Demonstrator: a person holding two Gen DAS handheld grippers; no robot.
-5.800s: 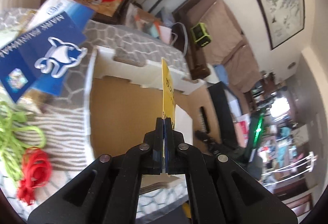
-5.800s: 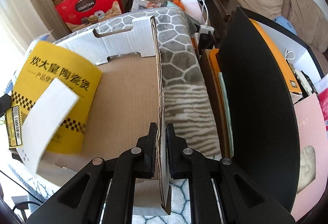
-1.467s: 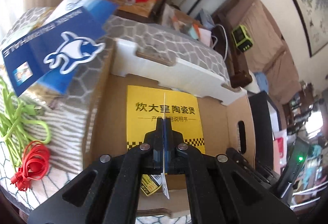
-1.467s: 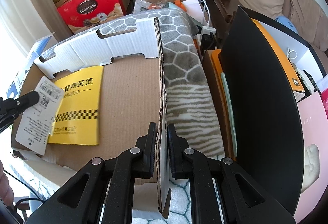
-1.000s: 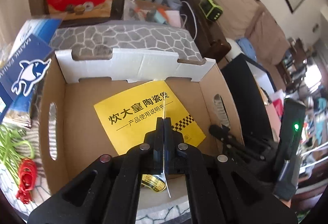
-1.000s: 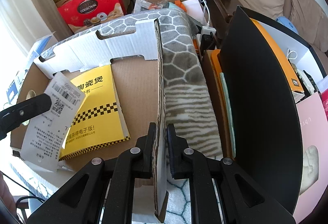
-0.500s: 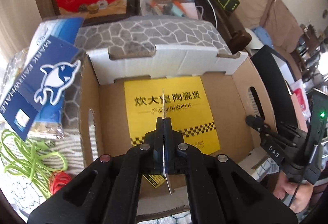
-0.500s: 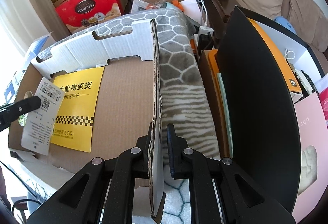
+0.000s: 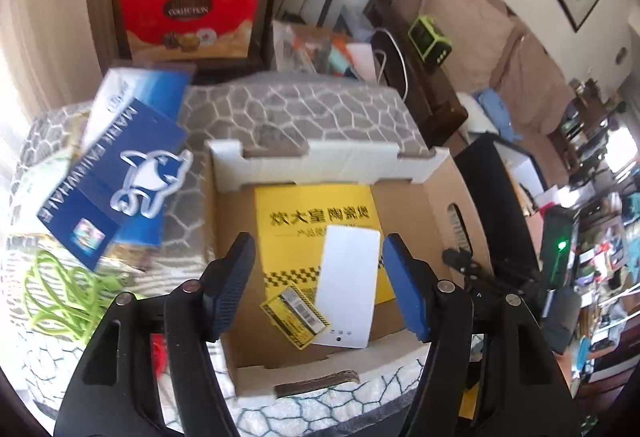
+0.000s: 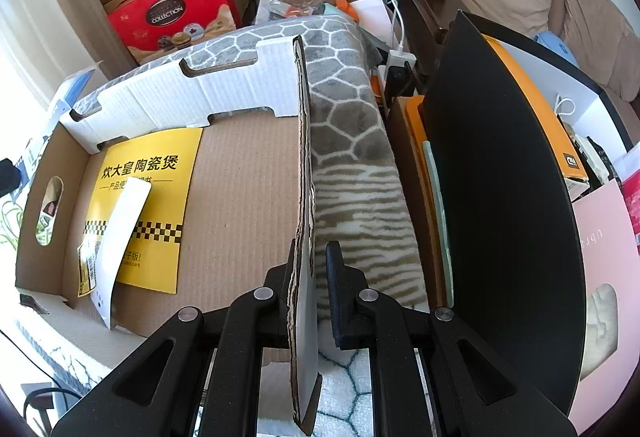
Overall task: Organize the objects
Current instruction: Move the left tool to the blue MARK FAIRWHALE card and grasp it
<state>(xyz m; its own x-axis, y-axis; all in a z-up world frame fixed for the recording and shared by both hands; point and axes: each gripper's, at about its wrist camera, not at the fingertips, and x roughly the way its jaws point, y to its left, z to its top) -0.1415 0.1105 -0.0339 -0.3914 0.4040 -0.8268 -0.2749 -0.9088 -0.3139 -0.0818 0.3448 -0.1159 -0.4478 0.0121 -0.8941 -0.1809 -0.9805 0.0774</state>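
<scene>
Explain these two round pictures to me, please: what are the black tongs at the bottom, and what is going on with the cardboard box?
Each picture comes from a camera on a handheld clamp; a person holds one per hand. The left gripper hangs open above the cardboard box, holding nothing. In the box lie a yellow booklet, a white paper slip on it, and a small yellow tag. The right gripper straddles the box's side wall; a gap shows beside one of its fingers, so it looks slack. The box rests on a grey patterned blanket.

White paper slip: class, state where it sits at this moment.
In the left wrist view the white paper slip lies inside the cardboard box, overlapping the yellow manual, between the open left hand-held gripper's fingers.
</scene>
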